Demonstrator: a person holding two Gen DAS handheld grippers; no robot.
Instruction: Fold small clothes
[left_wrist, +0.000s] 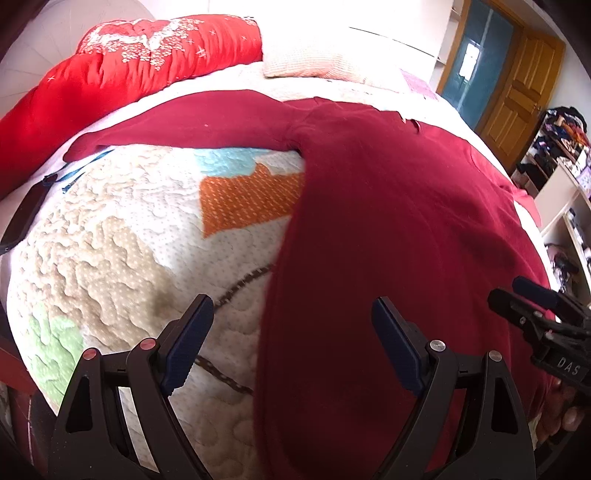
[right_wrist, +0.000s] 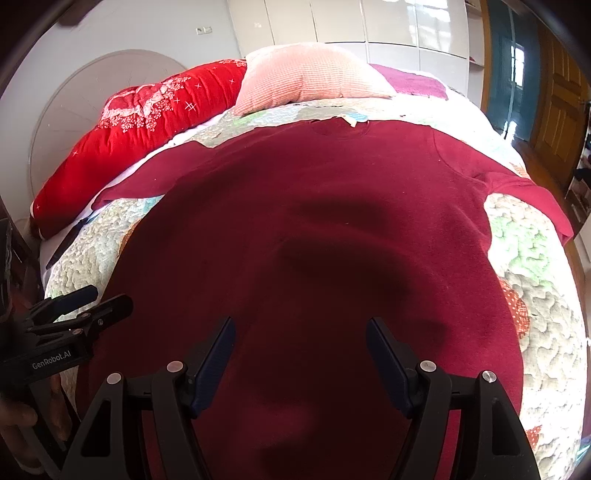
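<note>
1. Sweater (right_wrist: 314, 229) lies flat on the quilt (left_wrist: 122, 236), body straight ahead of my right gripper (right_wrist: 300, 363); both sleeves out to the sides; no fold made yet as far as I can see.
2. Right gripper fingers (right_wrist: 216, 365) spread wide, nothing between them; they hover over the near part of the body, hem out of view below them.
3. Left gripper (left_wrist: 292, 341) fingers spread too, empty; the sweater's side edge runs between them, quilt under the left finger, cloth under the right.
4. Left sleeve (left_wrist: 177, 127) stretches away well beyond the left fingertips.
5. Left to do: everything; sleeves in, then body folded; I judge we are at the start.
</note>
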